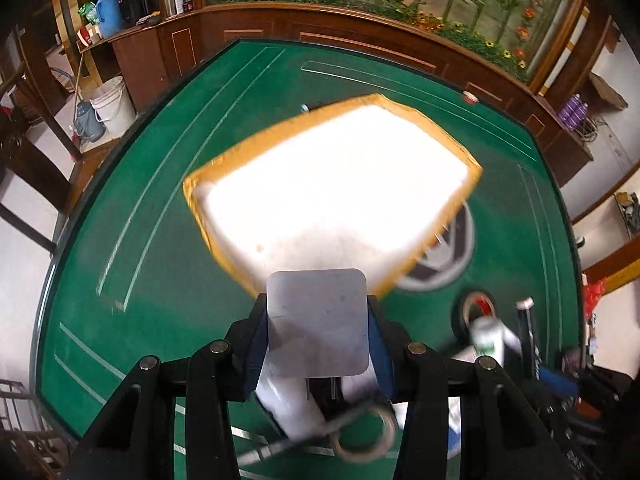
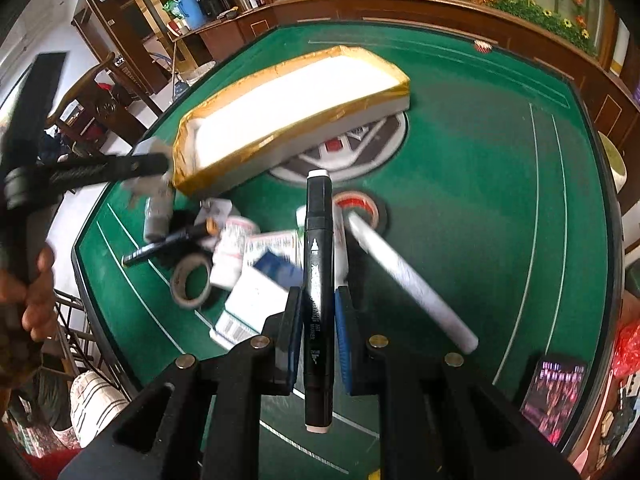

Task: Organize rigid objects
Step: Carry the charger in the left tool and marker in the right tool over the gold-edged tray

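Observation:
A white foam box with yellow-taped rims sits on the green table; it also shows in the right wrist view. My left gripper is shut on a flat grey metal square piece, held just before the box's near rim. My right gripper is shut on a black art marker, held upright above a pile of items. The left gripper also shows in the right wrist view beside the box's left corner.
A pile lies near the table's front: a beige tape roll, a red-and-black tape roll, white boxes, a white bottle, a black pen, a white tube. A phone lies at the right edge.

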Tool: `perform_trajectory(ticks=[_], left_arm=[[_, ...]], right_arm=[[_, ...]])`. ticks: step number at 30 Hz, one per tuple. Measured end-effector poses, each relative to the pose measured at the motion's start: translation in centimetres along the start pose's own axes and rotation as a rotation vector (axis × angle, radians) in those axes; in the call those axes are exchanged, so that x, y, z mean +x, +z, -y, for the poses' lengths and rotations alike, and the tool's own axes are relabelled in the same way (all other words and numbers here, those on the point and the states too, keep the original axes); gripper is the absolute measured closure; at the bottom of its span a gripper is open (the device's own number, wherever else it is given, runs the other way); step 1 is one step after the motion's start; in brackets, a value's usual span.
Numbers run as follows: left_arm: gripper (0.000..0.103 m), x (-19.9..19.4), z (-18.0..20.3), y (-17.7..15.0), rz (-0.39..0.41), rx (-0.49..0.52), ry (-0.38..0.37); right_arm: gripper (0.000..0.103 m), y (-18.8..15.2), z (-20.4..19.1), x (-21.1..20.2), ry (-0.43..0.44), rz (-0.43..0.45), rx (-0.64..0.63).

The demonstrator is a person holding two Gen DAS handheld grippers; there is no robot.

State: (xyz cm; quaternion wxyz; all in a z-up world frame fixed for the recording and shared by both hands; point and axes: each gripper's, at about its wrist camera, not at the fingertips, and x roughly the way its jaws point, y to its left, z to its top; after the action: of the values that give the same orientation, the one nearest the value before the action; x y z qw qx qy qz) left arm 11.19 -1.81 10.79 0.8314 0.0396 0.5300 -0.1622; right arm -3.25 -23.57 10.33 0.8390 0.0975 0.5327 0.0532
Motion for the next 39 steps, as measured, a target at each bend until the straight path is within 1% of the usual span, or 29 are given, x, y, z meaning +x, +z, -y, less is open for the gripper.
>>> perform_trajectory(ticks=[5, 8, 11, 15, 18, 19, 20, 22, 24, 26, 28, 31, 33, 37, 39], left_arm=[[0.055, 2.2, -0.4, 2.1, -0.010, 0.001, -0.008], [0.055, 4.0, -0.7, 3.1, -0.031, 0.001, -0.006], [0.055, 5.6, -1.5, 3.7, -0.057, -0.006, -0.006], [0.055, 7.7, -2.7, 4.1, -0.094, -0.004, 0.010], [0.055, 8.8, -3.7, 3.8, -0.126, 0.006, 0.023], [0.055, 9.0, -3.9, 3.8, -0.132, 0.007, 0.016], [0.055, 9.2, -4.1, 3.6, -0.136, 0.011, 0.013], [0.055, 9.3, -4.2, 3.3, -0.143, 0.036, 0.039], [0.055, 9.5, -4.1, 3.1, -0.149, 0.064, 0.052], [0.055, 9.4, -4.4, 2.7, -0.155, 0.073, 0.048], [0.055, 9.3, -4.8, 2.5, -0.157, 0.089, 0.046], [0.055, 8.8, -4.7, 1.9, -0.161, 0.128, 0.064], [0.055, 8.6, -4.7, 1.2, -0.172, 0.132, 0.063], [0.055, 7.9, -4.1, -0.5, -0.178, 0.156, 0.064], [0.055, 7.5, -3.6, -1.5, -0.173, 0.183, 0.068]], right_arm=[[0.088, 4.4, -1.2, 0.7, 0.023, 0.031, -0.026], [0.088, 7.9, -1.6, 1.5, 0.047, 0.055, -0.027], [0.088, 11.8, -1.9, 2.9, 0.097, 0.069, 0.009], [0.088, 16.7, -2.4, 5.7, 0.120, 0.091, 0.026], [0.088, 19.2, -2.9, 8.6, 0.102, 0.088, 0.028], [0.088, 19.7, -3.1, 9.8, 0.089, 0.079, 0.026], [0.088, 19.9, -3.2, 10.8, 0.078, 0.069, 0.022], [0.088, 20.1, -3.2, 13.2, 0.050, 0.038, 0.012], [0.088, 19.5, -3.1, 14.9, 0.032, -0.004, 0.020], [0.088, 18.6, -2.9, 16.0, 0.021, -0.042, 0.031], [0.088, 17.8, -2.8, 16.2, 0.034, -0.061, 0.047], [0.088, 16.4, -3.1, 16.1, 0.051, -0.095, 0.060], [0.087, 15.2, -3.3, 15.8, 0.071, -0.115, 0.072], [0.087, 12.6, -3.0, 14.7, 0.102, -0.118, 0.118], [0.087, 11.7, -2.8, 14.2, 0.115, -0.129, 0.145]])
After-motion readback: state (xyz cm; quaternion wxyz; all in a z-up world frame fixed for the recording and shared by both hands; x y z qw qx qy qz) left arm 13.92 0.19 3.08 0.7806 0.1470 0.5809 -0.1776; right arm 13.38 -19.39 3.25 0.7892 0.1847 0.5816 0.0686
